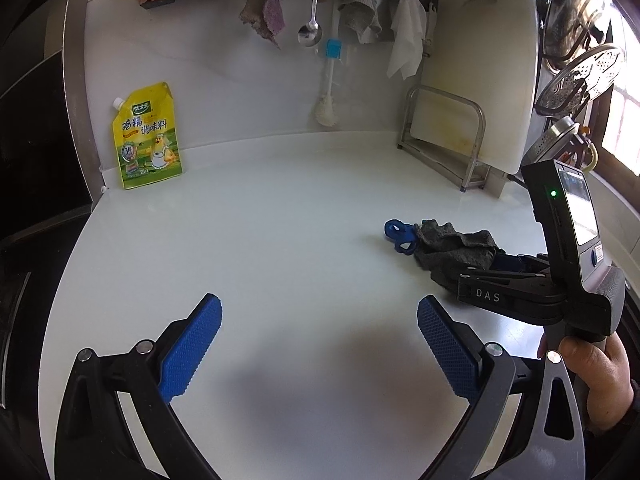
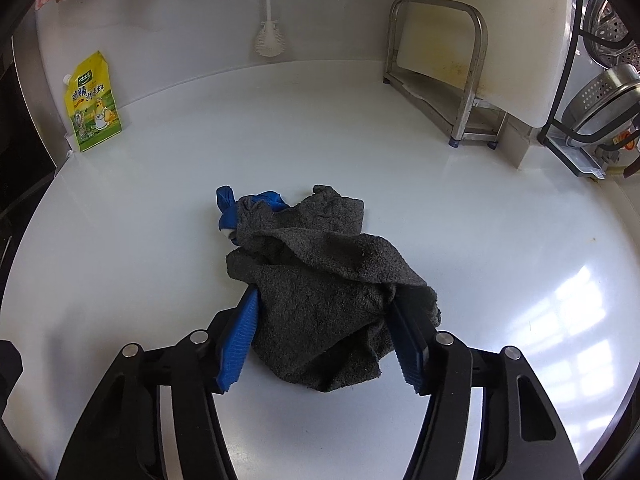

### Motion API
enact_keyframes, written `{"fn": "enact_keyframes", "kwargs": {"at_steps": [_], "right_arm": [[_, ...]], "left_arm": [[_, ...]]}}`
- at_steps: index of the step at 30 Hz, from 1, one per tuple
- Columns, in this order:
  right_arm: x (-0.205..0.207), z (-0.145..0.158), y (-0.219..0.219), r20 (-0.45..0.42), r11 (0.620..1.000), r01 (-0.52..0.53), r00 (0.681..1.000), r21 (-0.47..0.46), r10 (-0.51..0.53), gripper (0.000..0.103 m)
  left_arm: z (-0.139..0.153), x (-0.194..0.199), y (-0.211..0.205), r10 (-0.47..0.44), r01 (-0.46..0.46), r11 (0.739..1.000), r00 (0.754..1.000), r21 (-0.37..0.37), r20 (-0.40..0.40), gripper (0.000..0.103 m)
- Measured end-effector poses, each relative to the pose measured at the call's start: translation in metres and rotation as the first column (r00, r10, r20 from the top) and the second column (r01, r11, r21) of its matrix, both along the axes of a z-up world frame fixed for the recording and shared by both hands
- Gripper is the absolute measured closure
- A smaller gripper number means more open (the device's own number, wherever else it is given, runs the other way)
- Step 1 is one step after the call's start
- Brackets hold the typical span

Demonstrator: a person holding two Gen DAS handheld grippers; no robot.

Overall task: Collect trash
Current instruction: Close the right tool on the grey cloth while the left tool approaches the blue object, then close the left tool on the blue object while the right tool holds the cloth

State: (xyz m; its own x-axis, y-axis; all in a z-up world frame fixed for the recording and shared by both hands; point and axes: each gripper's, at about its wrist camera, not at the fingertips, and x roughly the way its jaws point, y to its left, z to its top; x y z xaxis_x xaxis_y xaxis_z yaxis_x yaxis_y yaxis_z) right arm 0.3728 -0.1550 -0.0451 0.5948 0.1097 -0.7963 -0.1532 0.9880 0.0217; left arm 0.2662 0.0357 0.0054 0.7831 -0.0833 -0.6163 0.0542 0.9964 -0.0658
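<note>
Right gripper (image 2: 324, 330), blue ribbed pads on black fingers: the jaws straddle the near part of the crumpled dark grey terry cloth (image 2: 320, 276). The left pad (image 2: 240, 344) lies against the cloth's left flank; the right pad (image 2: 408, 344) is partly buried under a fold. The cloth bulges between them, so you appear to be gripping it, though only loosely, and it rests on the glossy white countertop (image 2: 500, 240), not lifted.

To finish this step well, close further until the pile compresses evenly on both sides, and keep the fingertips low so the bottom layer is gathered rather than skimmed. Judge the grip before raising: a loose terry cloth tends to slip out in folds.

A small blue rubbery item (image 2: 230, 204) touches the far left edge of the cloth and is partly tucked under it. What it is cannot be told. Expect it to drag or drop when the cloth rises, so lift slowly and straight up.

Left gripper (image 1: 320, 344): the jaws stand wide apart with nothing between them, over bare countertop near you and to the left of the cloth. Keep it clear of the right gripper's path, ready to take the blue item.

Farther out: a yellow spouted seasoning pouch (image 1: 148, 136) leans at the far left wall, well apart from the cloth; a steel rack holding a white cutting board (image 1: 476, 80) stands at the far right. No bin is in view.
</note>
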Motion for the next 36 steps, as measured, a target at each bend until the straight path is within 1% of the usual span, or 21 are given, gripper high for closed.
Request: {"fn": "enact_keyframes", "kwargs": {"at_steps": [2, 5, 7, 10, 13, 16, 22, 31, 34, 36], "right_arm": [[0.0, 0.001, -0.005, -0.005, 1.0, 0.004, 1.0, 0.014, -0.003, 0.054], [-0.003, 0.005, -0.014, 0.001, 0.999, 0.018, 1.0, 0.043, -0.018, 0.06], [-0.005, 0.006, -0.022, 0.004, 0.997, 0.031, 0.999, 0.068, -0.032, 0.063], [-0.005, 0.007, -0.037, 0.003, 0.993, 0.052, 0.999, 0.102, -0.053, 0.065], [-0.005, 0.007, -0.054, 0.003, 0.989, 0.084, 0.996, 0.124, -0.085, 0.066], [-0.003, 0.005, -0.072, -0.007, 0.981, 0.118, 0.993, 0.156, -0.118, 0.066], [0.003, 0.005, -0.094, -0.02, 0.973, 0.141, 0.99, 0.185, -0.14, 0.066], [0.005, 0.004, -0.113, -0.015, 0.964, 0.194, 0.981, 0.185, -0.194, 0.066], [0.005, 0.003, -0.117, -0.02, 0.958, 0.197, 0.98, 0.208, -0.198, 0.066], [0.005, 0.003, -0.118, -0.022, 0.956, 0.199, 0.98, 0.215, -0.199, 0.066]], "left_arm": [[0.001, 0.004, -0.002, -0.003, 0.003, 1.0, 1.0, -0.013, -0.011, 0.007], [0.005, 0.011, -0.008, 0.002, -0.002, 1.0, 1.0, -0.017, -0.008, 0.007], [0.007, 0.017, -0.014, -0.001, 0.001, 1.0, 1.0, -0.015, -0.005, 0.007], [0.009, 0.026, -0.028, -0.008, 0.008, 1.0, 1.0, 0.008, 0.004, 0.007], [0.007, 0.038, -0.041, -0.022, 0.022, 1.0, 1.0, 0.019, -0.005, 0.007], [-0.001, 0.053, -0.054, -0.03, 0.03, 0.999, 0.999, 0.02, -0.036, 0.007], [-0.019, 0.086, -0.073, -0.017, 0.021, 0.999, 0.996, 0.042, -0.091, 0.007], [-0.042, 0.128, -0.093, 0.014, 0.001, 0.995, 0.988, 0.096, -0.153, 0.007], [-0.045, 0.137, -0.098, 0.019, 0.0, 0.993, 0.987, 0.118, -0.161, 0.007], [-0.049, 0.146, -0.101, 0.022, 0.001, 0.992, 0.982, 0.124, -0.187, 0.007]]}}
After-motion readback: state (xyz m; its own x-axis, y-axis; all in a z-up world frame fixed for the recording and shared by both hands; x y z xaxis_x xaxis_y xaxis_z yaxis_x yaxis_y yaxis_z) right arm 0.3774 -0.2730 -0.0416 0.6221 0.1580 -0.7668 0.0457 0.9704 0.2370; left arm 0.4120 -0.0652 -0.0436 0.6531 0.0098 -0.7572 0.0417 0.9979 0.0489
